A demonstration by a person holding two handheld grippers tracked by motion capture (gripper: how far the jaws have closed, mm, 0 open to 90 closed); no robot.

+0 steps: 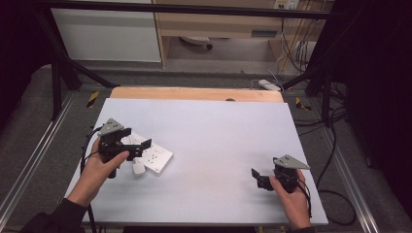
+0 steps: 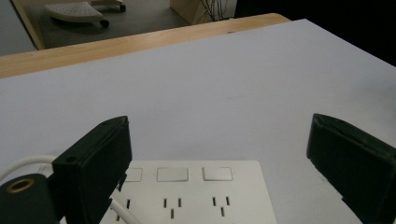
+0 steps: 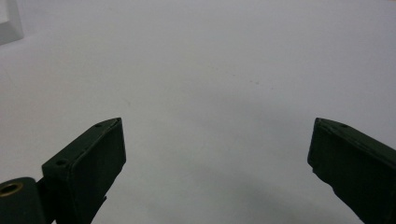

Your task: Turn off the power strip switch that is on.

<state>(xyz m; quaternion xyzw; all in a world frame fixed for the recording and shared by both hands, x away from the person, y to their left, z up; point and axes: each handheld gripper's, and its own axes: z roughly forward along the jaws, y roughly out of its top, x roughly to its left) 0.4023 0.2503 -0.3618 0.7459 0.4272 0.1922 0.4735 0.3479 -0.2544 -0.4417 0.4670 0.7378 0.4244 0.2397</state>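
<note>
A white power strip lies flat at the left of the white table. A small white plug rests against its near edge. My left gripper hovers over the strip's left end, open, with nothing between its jaws. In the left gripper view the strip shows three square switches above rows of socket slots, and a thin white cable crosses it beside the left jaw; the gripper stands wide open. My right gripper is low at the front right, open over bare table.
A wooden strip borders the table's far edge. A black metal frame surrounds the table, with cables on the floor at the right. A white object's corner sits at the top left of the right gripper view.
</note>
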